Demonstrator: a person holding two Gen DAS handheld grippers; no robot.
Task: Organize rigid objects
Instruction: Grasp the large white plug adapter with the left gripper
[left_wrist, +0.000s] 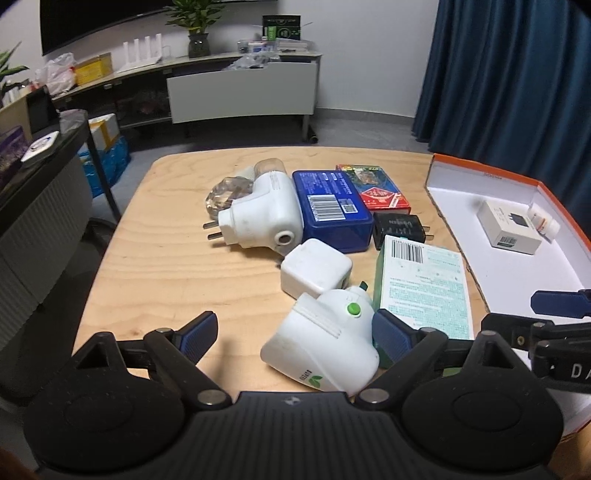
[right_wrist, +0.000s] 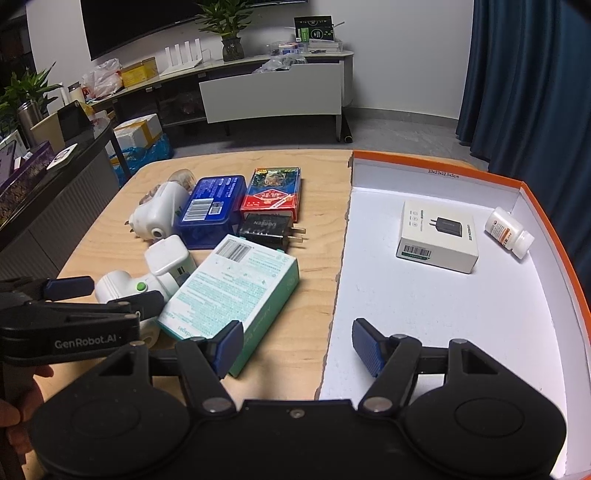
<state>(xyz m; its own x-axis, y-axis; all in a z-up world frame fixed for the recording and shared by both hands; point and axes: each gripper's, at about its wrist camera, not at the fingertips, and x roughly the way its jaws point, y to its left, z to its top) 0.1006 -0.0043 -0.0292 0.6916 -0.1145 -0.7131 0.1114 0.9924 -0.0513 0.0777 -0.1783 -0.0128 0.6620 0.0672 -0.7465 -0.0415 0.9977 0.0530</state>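
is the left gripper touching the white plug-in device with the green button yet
Cannot tell. In the left wrist view the white plug-in device lies between the open left gripper's pads; any gap at the right pad is hidden.

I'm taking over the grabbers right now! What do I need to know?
Left gripper: jaws open around the white plug with the green button, not squeezing it.
Right gripper: jaws open, empty, over the edge of the orange box.
Done: the white carton and pill bottle lie in the box.
Left on the table: both white plugs, white cube charger, blue case, card pack, black charger, green box.
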